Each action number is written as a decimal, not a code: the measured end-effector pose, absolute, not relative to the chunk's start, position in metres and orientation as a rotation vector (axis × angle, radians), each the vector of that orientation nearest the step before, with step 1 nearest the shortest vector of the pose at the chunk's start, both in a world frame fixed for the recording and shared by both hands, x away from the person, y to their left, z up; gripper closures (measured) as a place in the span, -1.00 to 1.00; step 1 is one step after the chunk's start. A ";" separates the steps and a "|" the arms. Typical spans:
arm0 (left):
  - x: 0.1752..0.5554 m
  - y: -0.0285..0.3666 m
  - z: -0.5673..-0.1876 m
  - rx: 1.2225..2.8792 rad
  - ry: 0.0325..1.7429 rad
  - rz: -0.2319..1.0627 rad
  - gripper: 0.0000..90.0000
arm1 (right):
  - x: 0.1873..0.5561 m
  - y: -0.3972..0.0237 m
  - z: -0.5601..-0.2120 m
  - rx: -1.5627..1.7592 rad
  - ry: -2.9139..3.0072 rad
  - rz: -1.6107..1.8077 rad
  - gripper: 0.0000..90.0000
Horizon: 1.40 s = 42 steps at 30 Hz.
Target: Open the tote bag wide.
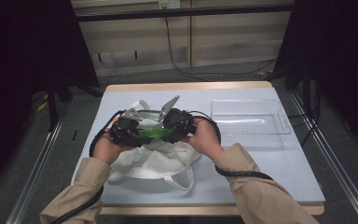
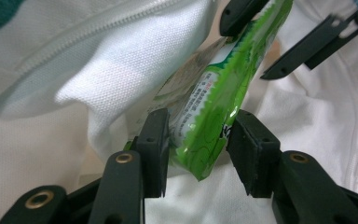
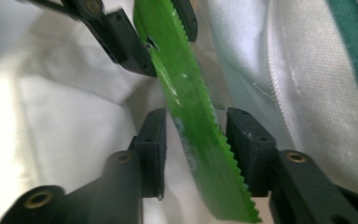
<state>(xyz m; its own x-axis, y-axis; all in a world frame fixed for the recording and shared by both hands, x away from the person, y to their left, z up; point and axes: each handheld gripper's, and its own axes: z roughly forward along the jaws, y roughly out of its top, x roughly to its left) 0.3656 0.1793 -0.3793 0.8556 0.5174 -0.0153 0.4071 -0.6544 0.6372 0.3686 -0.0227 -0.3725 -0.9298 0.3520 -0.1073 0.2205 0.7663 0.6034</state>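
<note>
Currently the left gripper (image 2: 198, 140) clamps one end of the green packet (image 2: 214, 98) at frame centre, above the white bag (image 2: 98, 88). Packet's long axis runs between the grippers; right gripper (image 3: 193, 149) straddles the other end, pads clear.

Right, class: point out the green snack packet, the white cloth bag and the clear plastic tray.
green snack packet (image 2: 214, 112), left gripper view, printed middle.
white cloth bag (image 1: 154, 161), high view, flat body.
clear plastic tray (image 1: 284, 122), high view, right rim.
</note>
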 end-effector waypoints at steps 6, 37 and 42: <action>0.364 0.177 -0.379 2.372 0.660 0.222 0.32 | 0.369 -0.017 -0.386 0.425 2.739 0.787 0.39; 0.344 0.193 -0.388 2.247 0.734 0.266 -0.64 | 0.373 -0.041 -0.330 0.446 2.873 0.713 0.75; 0.341 0.193 -0.393 2.267 0.732 0.281 -0.64 | 0.374 -0.046 -0.321 0.470 2.896 0.691 0.78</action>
<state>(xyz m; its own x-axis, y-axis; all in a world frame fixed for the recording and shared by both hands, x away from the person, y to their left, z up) 0.3409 0.1935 -0.3930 0.8147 0.5797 -0.0140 0.4213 -0.5752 0.7012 0.3743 -0.0463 -0.3206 -0.9435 0.3275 -0.0506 0.2693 0.8468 0.4587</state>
